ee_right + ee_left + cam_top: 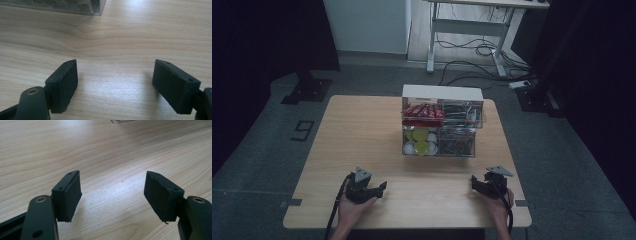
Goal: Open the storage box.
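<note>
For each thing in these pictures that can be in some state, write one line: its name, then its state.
Left gripper: open, empty, low over the table.
Right gripper: open, empty, low over the table.
Clear organizer box: upright, compartments filled.
Red packets: stacked in upper left compartment.
Round capsules: piled in lower left compartment.

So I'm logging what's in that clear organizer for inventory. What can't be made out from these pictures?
- High view: the dark contents of the organizer's right compartments are too small and dim to identify.
- High view: the red packets carry no readable print.
- Right gripper view: the organizer is cut off by the top edge.
- Left gripper view: the object at the top edge is cropped.
</note>
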Demonstrator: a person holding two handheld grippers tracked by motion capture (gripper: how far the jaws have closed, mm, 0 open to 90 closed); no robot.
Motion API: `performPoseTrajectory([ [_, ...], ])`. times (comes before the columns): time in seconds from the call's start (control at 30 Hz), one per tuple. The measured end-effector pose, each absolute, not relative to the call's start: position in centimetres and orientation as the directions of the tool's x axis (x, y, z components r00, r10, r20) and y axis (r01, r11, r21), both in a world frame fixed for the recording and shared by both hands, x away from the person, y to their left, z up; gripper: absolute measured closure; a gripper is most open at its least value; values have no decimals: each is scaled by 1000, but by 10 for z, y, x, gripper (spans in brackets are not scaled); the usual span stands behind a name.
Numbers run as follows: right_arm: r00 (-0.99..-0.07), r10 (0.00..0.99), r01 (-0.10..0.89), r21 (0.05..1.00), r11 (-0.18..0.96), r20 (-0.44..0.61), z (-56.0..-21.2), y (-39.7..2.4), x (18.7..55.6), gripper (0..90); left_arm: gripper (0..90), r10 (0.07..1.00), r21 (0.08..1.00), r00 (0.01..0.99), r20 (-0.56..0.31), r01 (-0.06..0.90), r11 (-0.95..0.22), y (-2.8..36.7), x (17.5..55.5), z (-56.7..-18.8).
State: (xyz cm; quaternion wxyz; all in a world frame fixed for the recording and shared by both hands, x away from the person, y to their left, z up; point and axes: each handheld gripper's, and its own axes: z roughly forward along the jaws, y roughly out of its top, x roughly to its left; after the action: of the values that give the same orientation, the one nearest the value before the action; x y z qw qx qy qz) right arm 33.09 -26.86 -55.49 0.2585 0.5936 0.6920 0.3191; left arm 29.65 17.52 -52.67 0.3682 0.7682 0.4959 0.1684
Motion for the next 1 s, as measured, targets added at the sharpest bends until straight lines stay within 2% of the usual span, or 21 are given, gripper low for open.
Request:
performPoseTrajectory([
  [0.47,-180,982,643,762,81,48,-554,-270,327,303,301,888,740,446,-114,635,-224,174,295,-524],
  [0.67,-212,974,616,785,73,76,-548,-276,323,422,302,884,738,453,-117,635,-228,172,295,-525],
  [1.0,-213,962,574,819,-18,170,-530,-298,314,597,302,880,740,459,-121,633,-228,171,293,-524],
])
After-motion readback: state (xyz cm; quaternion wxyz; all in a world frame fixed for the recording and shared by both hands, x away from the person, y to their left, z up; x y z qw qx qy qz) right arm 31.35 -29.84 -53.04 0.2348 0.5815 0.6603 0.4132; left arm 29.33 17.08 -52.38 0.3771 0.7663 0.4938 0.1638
